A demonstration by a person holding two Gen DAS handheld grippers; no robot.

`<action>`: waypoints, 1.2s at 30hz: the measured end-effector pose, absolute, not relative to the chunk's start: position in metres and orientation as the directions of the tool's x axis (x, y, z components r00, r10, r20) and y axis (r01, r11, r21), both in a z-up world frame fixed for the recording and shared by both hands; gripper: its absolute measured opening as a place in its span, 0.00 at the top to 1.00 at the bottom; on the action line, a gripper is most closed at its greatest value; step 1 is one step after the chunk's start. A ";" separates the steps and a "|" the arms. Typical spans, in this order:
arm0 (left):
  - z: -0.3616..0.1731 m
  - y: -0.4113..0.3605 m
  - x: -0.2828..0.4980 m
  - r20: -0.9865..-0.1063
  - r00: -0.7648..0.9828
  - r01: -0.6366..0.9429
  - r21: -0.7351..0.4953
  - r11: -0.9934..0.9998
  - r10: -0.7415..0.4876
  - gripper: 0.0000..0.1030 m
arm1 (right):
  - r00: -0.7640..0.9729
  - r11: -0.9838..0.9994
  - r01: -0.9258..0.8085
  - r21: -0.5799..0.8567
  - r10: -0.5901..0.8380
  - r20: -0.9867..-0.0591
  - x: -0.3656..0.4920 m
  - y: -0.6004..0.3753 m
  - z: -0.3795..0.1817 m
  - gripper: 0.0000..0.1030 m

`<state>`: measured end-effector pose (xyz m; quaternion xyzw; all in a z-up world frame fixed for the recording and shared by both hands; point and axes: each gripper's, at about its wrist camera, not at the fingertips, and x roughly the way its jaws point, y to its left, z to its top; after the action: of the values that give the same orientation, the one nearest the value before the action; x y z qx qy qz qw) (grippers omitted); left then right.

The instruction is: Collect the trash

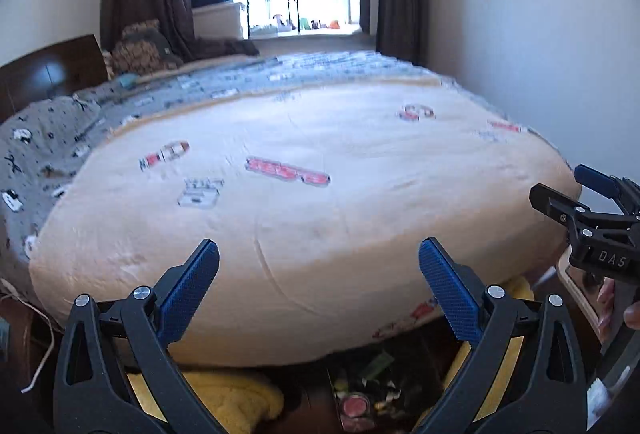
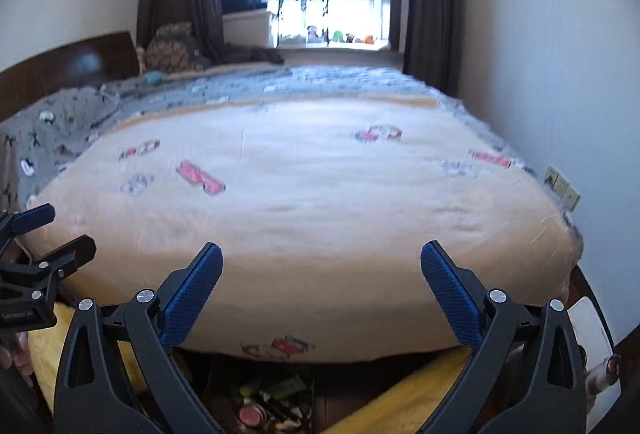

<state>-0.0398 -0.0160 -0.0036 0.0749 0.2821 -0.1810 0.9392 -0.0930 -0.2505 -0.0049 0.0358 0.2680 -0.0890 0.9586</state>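
Both units empty: left gripper (image 1: 319, 288) and right gripper (image 2: 321, 290) stand with jaws spread wide, nothing between the pads, aimed over the cream blanket (image 1: 304, 193) on the bed. Trash (image 1: 362, 390) sits in a heap of wrappers on the dark floor just under the bed's near edge, flanked by a yellow cloth (image 1: 236, 402) (individual items too blurred to identify). Judged step: between picks; next calls for tipping down toward the heap, with tight room under the overhang, wall (image 2: 560, 73) close on the right.

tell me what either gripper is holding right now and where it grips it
Nothing. The left gripper and the right gripper both have open, empty jaws above the bed.
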 end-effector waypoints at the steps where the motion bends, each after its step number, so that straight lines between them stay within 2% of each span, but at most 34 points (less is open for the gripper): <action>1: 0.003 -0.017 -0.040 -0.543 0.785 0.378 0.041 0.925 -0.297 0.08 | 0.848 0.979 0.202 0.020 -0.165 -0.504 -0.096 -0.252 0.002 0.03; 9: 0.032 -0.010 -0.052 -0.458 0.850 0.309 0.037 0.950 -0.259 0.08 | 0.876 0.971 0.236 0.025 -0.201 -0.438 -0.110 -0.248 0.032 0.03; 36: 0.031 0.001 -0.053 -0.454 0.858 0.281 0.027 0.959 -0.238 0.08 | 0.873 0.974 0.225 0.023 -0.192 -0.448 -0.109 -0.235 0.033 0.03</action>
<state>-0.0534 0.0010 0.0314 0.0462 0.2294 -0.1348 0.9629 -0.1086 -0.2346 0.0331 0.0370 0.2276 -0.1078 0.9671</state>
